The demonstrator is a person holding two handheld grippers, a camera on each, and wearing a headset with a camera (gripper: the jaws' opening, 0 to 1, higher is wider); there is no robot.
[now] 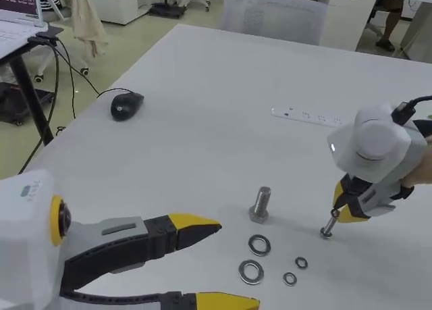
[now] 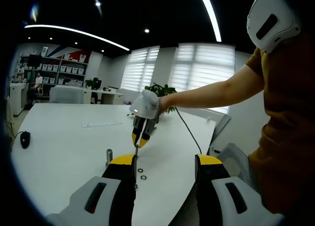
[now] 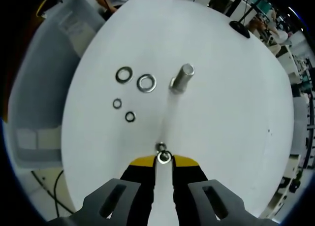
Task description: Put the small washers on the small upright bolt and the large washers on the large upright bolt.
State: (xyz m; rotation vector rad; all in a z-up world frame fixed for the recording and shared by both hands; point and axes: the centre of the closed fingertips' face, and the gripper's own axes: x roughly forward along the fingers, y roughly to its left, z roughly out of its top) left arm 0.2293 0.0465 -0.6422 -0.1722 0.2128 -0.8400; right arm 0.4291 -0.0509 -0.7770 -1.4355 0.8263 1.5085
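- Right gripper: fingers pressed nearly together, pinching a small ring at the very top of the small bolt. We read it as a pinched washer, though it is too small to be sure.
- In the head view the small bolt stands on the tabletop with a slight lean. We see no washer resting at its base.
- Large bolt stands upright to the left of the small one, shank bare.
- Lying flat in front of the large bolt are one large washer and a second large washer.
- Two small washers lie just to the right of those, between the bolts and us.
- Left gripper: fingers spread wide, holding nothing, hovering near the loose washers.
- Our judgement is that the task is barely begun. The first small washer is perhaps being threaded now, and four washers are left on the tabletop.
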